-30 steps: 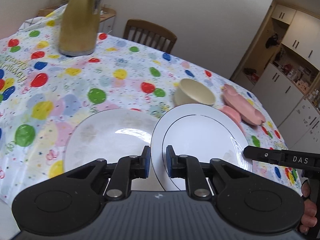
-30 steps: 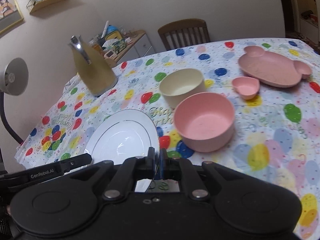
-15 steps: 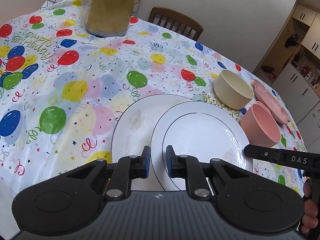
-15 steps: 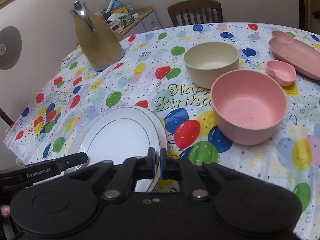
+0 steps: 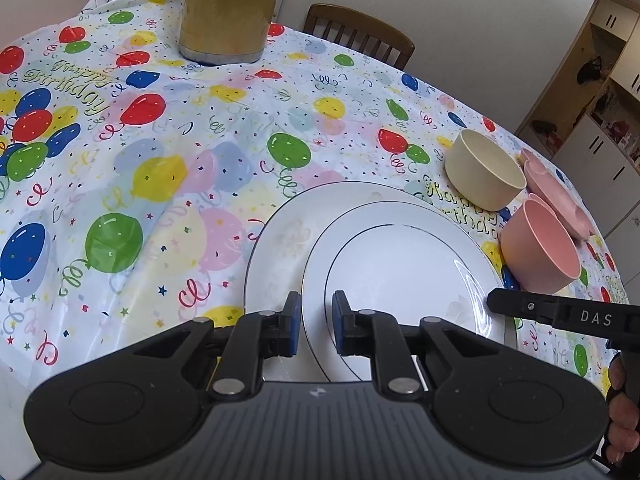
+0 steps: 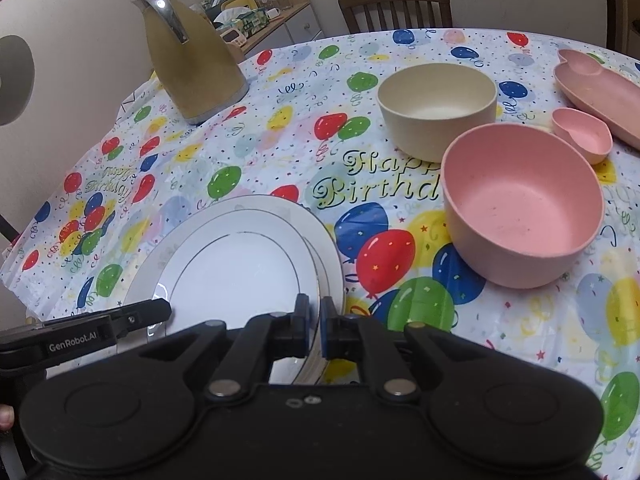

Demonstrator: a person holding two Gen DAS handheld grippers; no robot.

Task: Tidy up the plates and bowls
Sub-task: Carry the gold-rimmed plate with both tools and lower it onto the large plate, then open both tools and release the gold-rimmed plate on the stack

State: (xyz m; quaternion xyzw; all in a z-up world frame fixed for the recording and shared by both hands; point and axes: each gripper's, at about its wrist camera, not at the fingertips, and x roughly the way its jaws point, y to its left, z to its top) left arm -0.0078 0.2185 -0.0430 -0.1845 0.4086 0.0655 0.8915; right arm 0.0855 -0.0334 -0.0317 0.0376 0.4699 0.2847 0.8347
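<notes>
A white plate with a thin dark ring point(image 5: 400, 264) point(image 6: 232, 268) is held at both sides. My left gripper point(image 5: 316, 322) is shut on its near rim, and my right gripper point(image 6: 315, 322) is shut on the opposite rim. The plate sits over a second white plate point(image 5: 280, 240) point(image 6: 330, 256) on the table, offset so the lower rim shows. Whether the two touch I cannot tell. A cream bowl point(image 5: 484, 176) point(image 6: 436, 108) and a pink bowl point(image 5: 540, 252) point(image 6: 520, 204) stand beside the plates.
A pink divided plate point(image 6: 596, 88) and a small pink heart dish point(image 6: 582, 134) lie past the bowls. A gold jug point(image 5: 224, 12) point(image 6: 192, 64) stands at the far side of the balloon tablecloth point(image 5: 160, 184). A wooden chair point(image 6: 396, 4) stands behind the table.
Both grippers carried the ringed plate down and across. It was beside the other white plate and now overlaps it. In the last half second little has moved.
</notes>
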